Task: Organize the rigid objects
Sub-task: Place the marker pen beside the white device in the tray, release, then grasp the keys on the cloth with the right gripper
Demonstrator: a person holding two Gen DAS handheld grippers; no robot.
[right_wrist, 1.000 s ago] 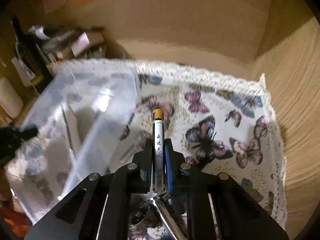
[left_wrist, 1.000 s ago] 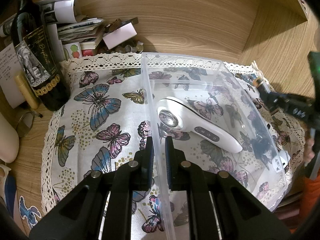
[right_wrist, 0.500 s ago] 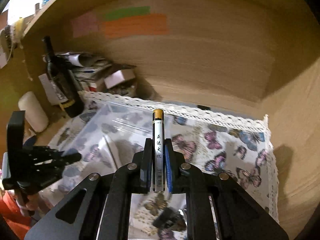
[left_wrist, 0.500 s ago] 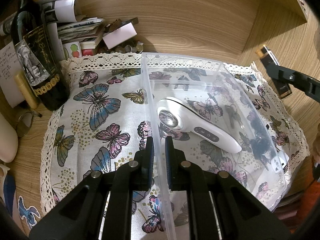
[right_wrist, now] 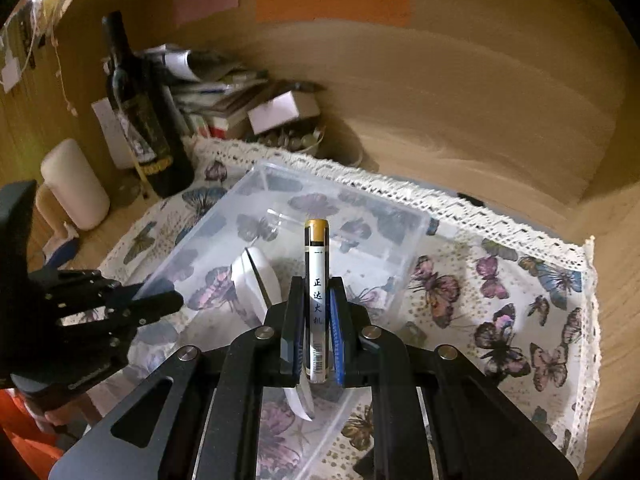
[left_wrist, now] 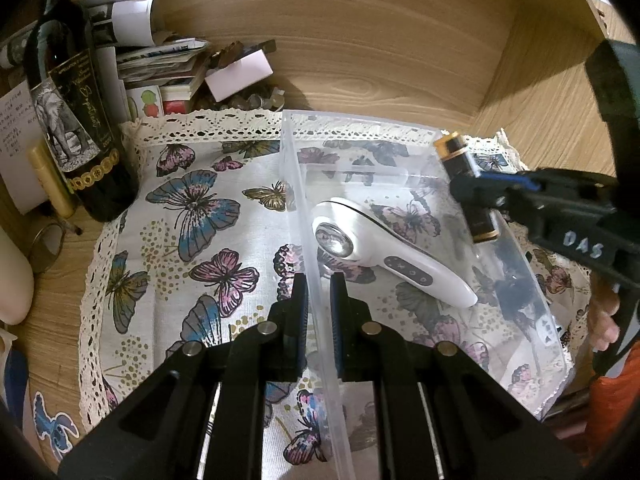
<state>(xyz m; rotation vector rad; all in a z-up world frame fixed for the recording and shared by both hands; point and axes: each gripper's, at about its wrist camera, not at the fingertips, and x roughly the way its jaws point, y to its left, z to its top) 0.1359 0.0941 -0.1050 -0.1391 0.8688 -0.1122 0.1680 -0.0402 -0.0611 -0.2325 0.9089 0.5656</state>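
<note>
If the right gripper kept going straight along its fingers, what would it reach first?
Probably the far wall of the clear plastic bin: the right gripper holds the lighter tip-first above the bin's interior, aimed there. Depth is uncertain.

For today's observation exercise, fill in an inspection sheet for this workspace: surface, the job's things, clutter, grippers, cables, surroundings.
Surface: butterfly cloth with lace edge on a wooden shelf.
Job's things: clear plastic bin holding a white handheld device; slim lighter held above it.
Clutter: wine bottle, stacked papers, white cylinder at the back left.
Grippers: left gripper astride the bin's wall; right gripper shut on the lighter.
Cables: nothing seen.
Surroundings: wooden walls, sticky notes.
</note>
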